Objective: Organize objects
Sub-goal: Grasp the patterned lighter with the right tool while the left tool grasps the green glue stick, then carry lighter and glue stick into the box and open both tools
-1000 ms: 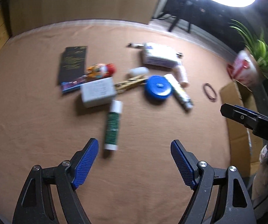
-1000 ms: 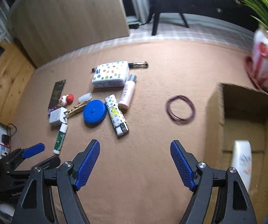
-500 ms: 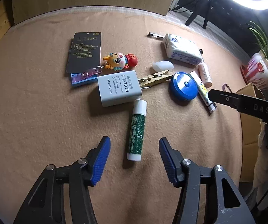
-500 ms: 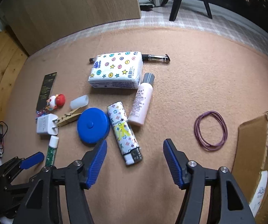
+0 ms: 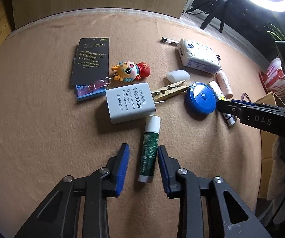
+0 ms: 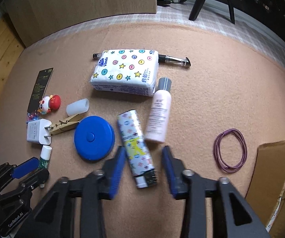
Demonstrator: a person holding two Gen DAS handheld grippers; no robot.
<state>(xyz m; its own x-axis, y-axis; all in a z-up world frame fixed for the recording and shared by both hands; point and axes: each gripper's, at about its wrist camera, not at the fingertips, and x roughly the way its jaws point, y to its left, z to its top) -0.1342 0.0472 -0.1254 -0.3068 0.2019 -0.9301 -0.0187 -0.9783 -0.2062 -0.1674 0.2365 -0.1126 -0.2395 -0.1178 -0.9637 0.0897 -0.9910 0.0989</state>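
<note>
Left wrist view. Left gripper point(image 5: 142, 164): jaws closing, narrow gap, glue stick point(image 5: 149, 148) lying between them on the tan mat point(image 5: 33, 129). The right pad looks to be at the tube's side; the left pad stands clear of it, so nothing is gripped. The stick lies toward the mat's near edge, white cap pointing at the charger point(image 5: 129, 105). To do this step well, I judge: keep the pads square to the tube's long sides, close on the green middle rather than the white end, lift only once both pads bear, or it may roll. Readable: charger reads "AC/DC ADAPTER", "FC CE", "MADE IN CHINA". The black card point(image 5: 90, 59) has fine print, too small to read. The other tool's arm shows "DAS".

Right wrist view. Right gripper point(image 6: 143, 165): jaws closing, patterned tube point(image 6: 135, 148) lying slanted between them. Neither pad presses on it, and motion blur hides the exact gaps. It lies toward the mat's near edge, between the blue disc point(image 6: 93, 137) and the pink bottle point(image 6: 159, 116). Because the tube lies askew to the jaws, a slight turn of the wrist should bring the pads flat on its sides and keep it from twisting out. The cardboard box point(image 6: 271, 168) stands at the right edge, the likely destination. Readable: tissue pack point(image 6: 125, 71) reads "Vinda". The left tool's body reads "GenRobot.AI". The bottle's print is illegible.
</note>
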